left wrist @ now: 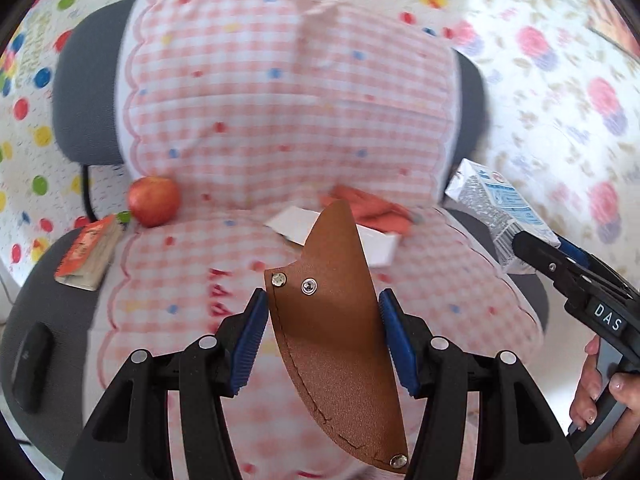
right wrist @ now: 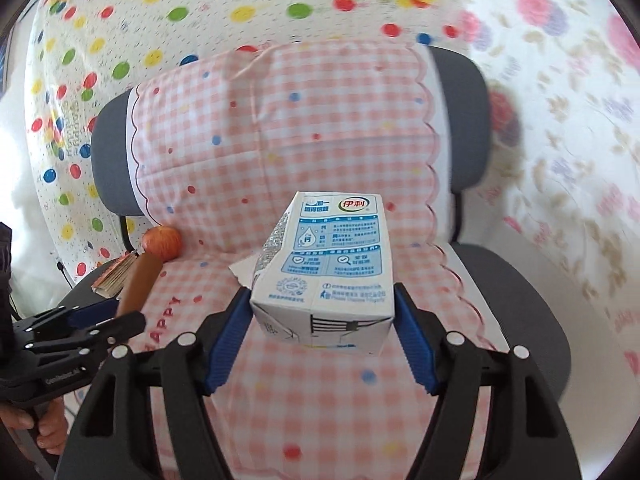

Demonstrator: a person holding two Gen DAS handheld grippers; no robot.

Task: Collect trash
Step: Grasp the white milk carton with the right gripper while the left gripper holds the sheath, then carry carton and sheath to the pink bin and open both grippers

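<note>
Left gripper point(left wrist: 322, 308) clamped on a brown curved leather-like sheath point(left wrist: 340, 328) with metal rivets and stitching along one edge, blue ribbed pads pressing both of its sides, pointed tip raised above a grey office chair point(left wrist: 70, 92) draped in pink-and-white gingham cloth point(left wrist: 260, 100) with coloured dots. Right gripper point(right wrist: 322, 308) closed on a white and blue milk carton point(right wrist: 332, 264) with printed panels and a red-and-green logo, blue pads against its left and right faces, carton lifted clear of the seat. In the left wrist view, same carton point(left wrist: 500, 216) at far right between the other tool's black fingers, part of a hand point(left wrist: 600, 392) on that tool's handle at the lower right. Still lying on the seat: a red-yellow apple point(left wrist: 154, 200) at the back left corner against the backrest, a small orange and beige paper packet point(left wrist: 90, 256) just beside it at the seat's left edge, a white folded paper or box point(left wrist: 380, 244) near the middle, with a crumpled orange wrapper point(left wrist: 372, 206) touching its far side. Background of white fabric with multicoloured dots point(right wrist: 120, 20) on the left and floral print point(right wrist: 560, 60) on the right, both blurred. Black object point(left wrist: 30, 360) at the lower left, too blurred to identify.
</note>
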